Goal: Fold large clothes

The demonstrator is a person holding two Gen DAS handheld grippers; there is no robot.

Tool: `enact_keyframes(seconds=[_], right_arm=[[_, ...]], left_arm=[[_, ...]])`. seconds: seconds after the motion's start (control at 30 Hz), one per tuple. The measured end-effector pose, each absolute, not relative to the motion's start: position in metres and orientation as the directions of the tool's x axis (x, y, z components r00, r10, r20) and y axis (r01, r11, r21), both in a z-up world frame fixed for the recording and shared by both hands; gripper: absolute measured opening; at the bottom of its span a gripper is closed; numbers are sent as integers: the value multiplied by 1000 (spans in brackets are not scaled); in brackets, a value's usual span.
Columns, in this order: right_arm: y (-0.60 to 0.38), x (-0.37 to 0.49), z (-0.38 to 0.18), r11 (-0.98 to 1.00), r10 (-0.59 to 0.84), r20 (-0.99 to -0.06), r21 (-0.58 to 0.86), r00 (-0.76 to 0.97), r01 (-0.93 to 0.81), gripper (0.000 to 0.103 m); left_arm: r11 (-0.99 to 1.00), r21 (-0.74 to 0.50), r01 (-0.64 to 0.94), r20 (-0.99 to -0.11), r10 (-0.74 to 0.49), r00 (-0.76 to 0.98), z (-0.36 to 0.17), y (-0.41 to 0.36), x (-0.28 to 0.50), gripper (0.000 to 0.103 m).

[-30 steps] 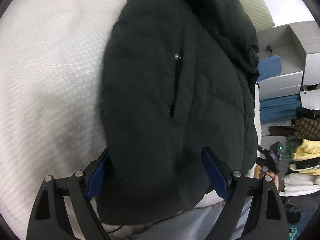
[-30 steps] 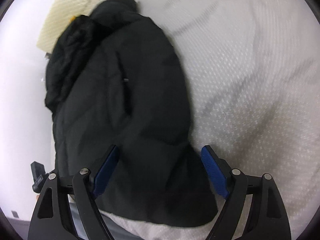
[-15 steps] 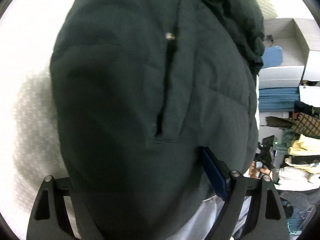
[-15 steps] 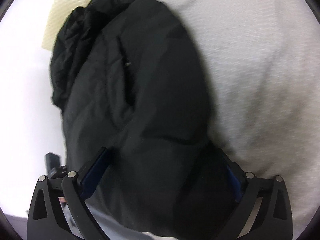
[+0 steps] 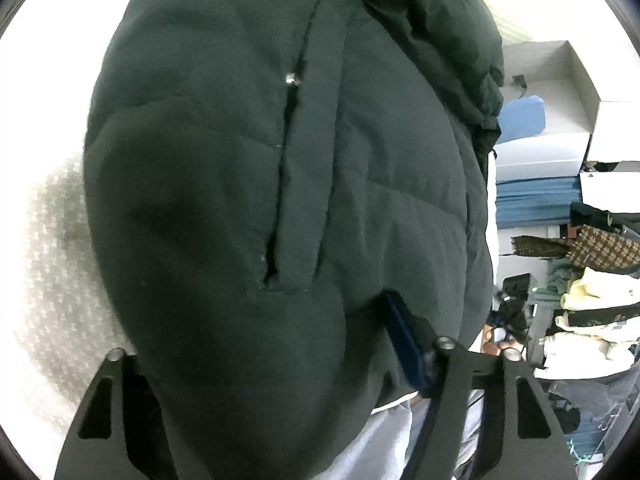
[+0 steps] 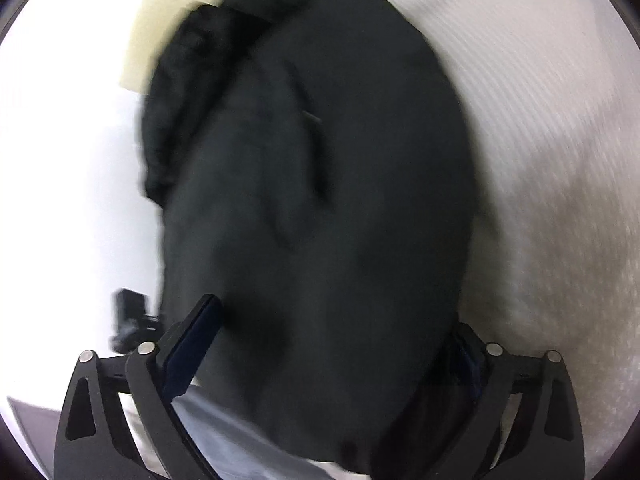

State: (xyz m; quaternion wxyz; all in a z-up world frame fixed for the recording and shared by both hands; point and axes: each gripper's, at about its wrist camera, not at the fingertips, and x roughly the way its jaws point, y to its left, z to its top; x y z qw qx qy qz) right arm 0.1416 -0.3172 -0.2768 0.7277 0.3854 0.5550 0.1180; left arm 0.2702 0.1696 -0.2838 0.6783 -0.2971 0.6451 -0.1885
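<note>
A white bedcover (image 5: 52,240) with a fine woven, dotted texture spreads under everything and shows to the left of the jacket in the left wrist view and to its right in the right wrist view. On it lies the jacket (image 5: 248,184), a dark green, puffy quilted garment folded into a rounded oblong mound; soft stitched panels cross its top, and a long slit pocket with a small metal snap runs down the middle. Its bunched upper end lies against a cream ribbed pillow (image 6: 168,12) at the far edge of the jacket.

To the right of the jacket, off the bed, stand open white cardboard boxes (image 5: 560,92), one holding a blue cloth, and below them a stack of folded clothes (image 5: 592,292) in yellow, white and a brown check.

The left gripper (image 5: 256,344) straddles the jacket's near end; its jaws have just been closing, the blue pad on the right sinks into the padding while the left finger is buried under fabric, so a grip cannot be told. The right gripper (image 6: 332,352) also straddles the near end, spread wide, its jaws having just narrowed slightly; the picture is blurred.
</note>
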Motion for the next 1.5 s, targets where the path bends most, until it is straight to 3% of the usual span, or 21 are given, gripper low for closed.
enact_keyframes(seconds=[0.1, 0.17, 0.27, 0.33, 0.43, 0.8, 1.1, 1.5], right_arm=[[-312, 141, -279, 694, 593, -731, 677, 337, 245, 94], [-308, 141, -274, 693, 607, -719, 687, 339, 219, 83], [-303, 140, -264, 685, 630, -694, 708, 347, 171, 55], [-303, 139, -253, 688, 632, -681, 713, 370, 137, 26], [-306, 136, -232, 692, 625, -656, 716, 422, 90, 13], [-307, 105, -162, 683, 636, -549, 727, 542, -66, 8], [-316, 64, -103, 672, 652, -480, 725, 587, -152, 8], [-302, 12, -83, 687, 655, -500, 707, 567, -169, 8]], left_arm=[[759, -634, -144, -773, -624, 114, -284, 176, 267, 53], [754, -639, -149, -769, -624, 137, -280, 178, 265, 46], [745, -649, -155, -760, -626, 176, -273, 183, 260, 32], [738, -657, -152, -752, -628, 202, -267, 187, 257, 24], [714, -683, -151, -725, -641, 251, -251, 195, 252, 14], [693, -714, -97, -664, -626, 408, -173, 216, 216, 6], [678, -734, -45, -609, -627, 486, -113, 261, 139, 4], [655, -755, -45, -575, -628, 524, -72, 285, 17, 4]])
